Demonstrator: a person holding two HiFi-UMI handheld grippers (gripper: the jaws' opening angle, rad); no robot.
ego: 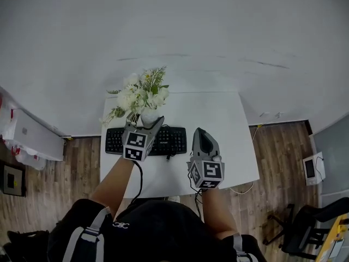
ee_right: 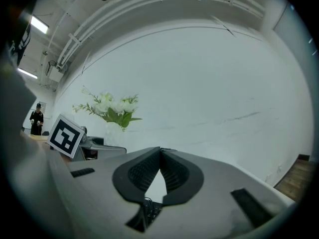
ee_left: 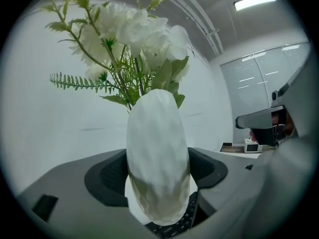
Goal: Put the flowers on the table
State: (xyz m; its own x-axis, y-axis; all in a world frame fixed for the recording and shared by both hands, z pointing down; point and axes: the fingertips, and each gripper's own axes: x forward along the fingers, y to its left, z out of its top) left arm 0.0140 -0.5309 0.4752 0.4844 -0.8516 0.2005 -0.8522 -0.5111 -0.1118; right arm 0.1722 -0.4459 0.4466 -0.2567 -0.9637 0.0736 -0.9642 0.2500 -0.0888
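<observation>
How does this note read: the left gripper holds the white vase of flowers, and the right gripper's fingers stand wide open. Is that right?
Not quite. The right gripper is shut: the right gripper view shows its fingers meeting at the tips, nothing between them. The left gripper does hold the white vase of flowers.

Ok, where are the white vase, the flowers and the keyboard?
white vase (ee_left: 158, 153): left gripper view, middle of its body.
flowers (ee_left: 144, 31): left gripper view, a white bloom.
keyboard (ego: 173, 141): head view, keys at its right end.
</observation>
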